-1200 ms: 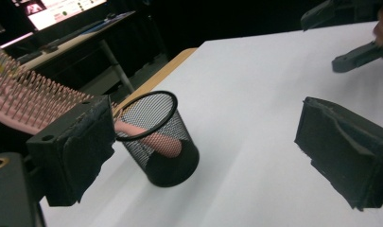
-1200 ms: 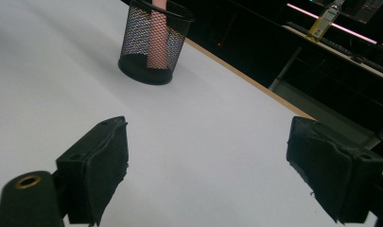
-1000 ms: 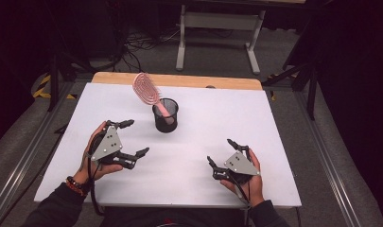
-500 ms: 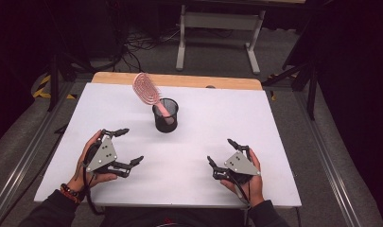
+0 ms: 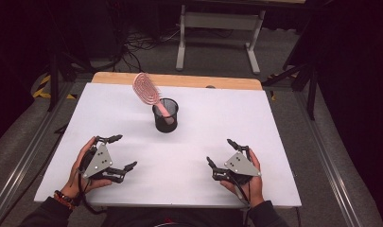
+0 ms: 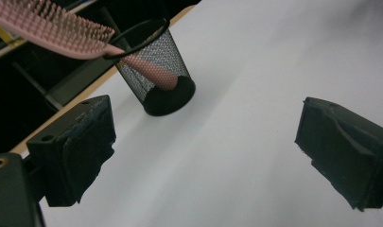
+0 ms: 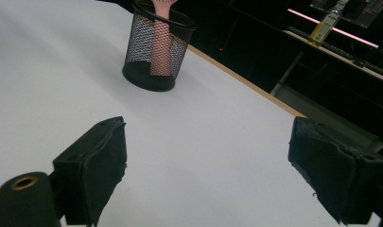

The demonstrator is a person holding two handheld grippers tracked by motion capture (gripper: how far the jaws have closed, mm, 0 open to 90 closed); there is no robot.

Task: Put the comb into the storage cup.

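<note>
Resting near the counter's [image 5: 274, 142] front edge, the left hand-held gripper [image 5: 116, 152] lies toward the front-left corner with its jaws spread wide and nothing between them; its own view shows both black pads [image 6: 80, 146] apart over bare white surface. The right hand-held gripper [image 5: 221, 152], toward the front-right corner, is likewise spread wide and empty, its pads [image 7: 97, 163] framing open counter. Both point inward and away from the person, toward the black mesh cup [image 5: 165, 116], which stands upright in the counter's middle, nearer the back edge than the front, well apart from either tool. A pink hairbrush [image 5: 149, 92] stands in the cup handle-down, its handle visible through the mesh and resting on the cup floor, its oval bristled head leaning out over the rim toward the back-left corner. Judged from this arrangement, the work is either at rest with the brush stowed or at the outset of a reach. A next move on the brush would call for closing on the exposed neck just above the rim and lifting along the tilt, so that the light cup does not tip.
</note>
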